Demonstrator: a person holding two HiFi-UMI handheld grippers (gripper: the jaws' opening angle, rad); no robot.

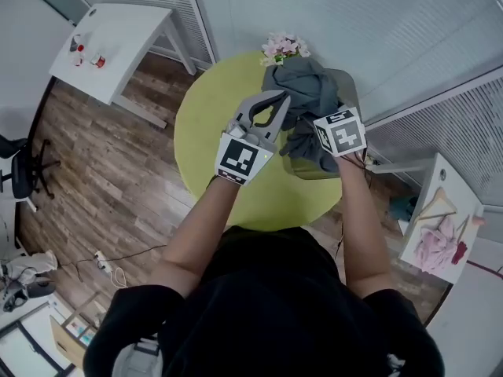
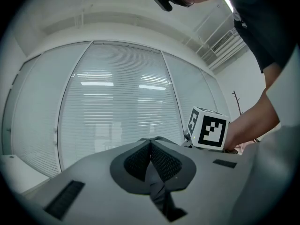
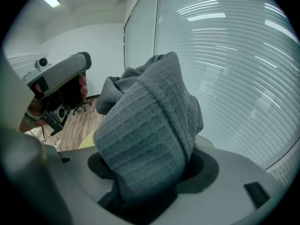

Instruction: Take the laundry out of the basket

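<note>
Black shirt and two bare arms fill the bottom of the head view, closest of all. Past them sits a big round yellow-green counter (image 1: 212, 124). A gray knit cloth (image 1: 302, 93), thick and all bunched up, hangs in a lump over the far right side of that counter. Right under it is the basket (image 1: 318, 171), mostly hidden by the cloth, so I cannot tell if the bottom of the cloth is out of it yet. Both tongs hold this one cloth. The right tongs (image 3: 150, 172) are clamped on a fat fold of it, and the fold bulges up and fills the right gripper view. The left tongs (image 2: 151, 161) are squeezed together on just a thin dark edge of it. The lump runs from the little pink flowers (image 1: 284, 47) at the far rim down toward the person. The right hand is the one closer to the basket. The bare part of the counter lies to the left of the basket, so I think the cloth needs to go up a bit more and then over to that side.
</note>
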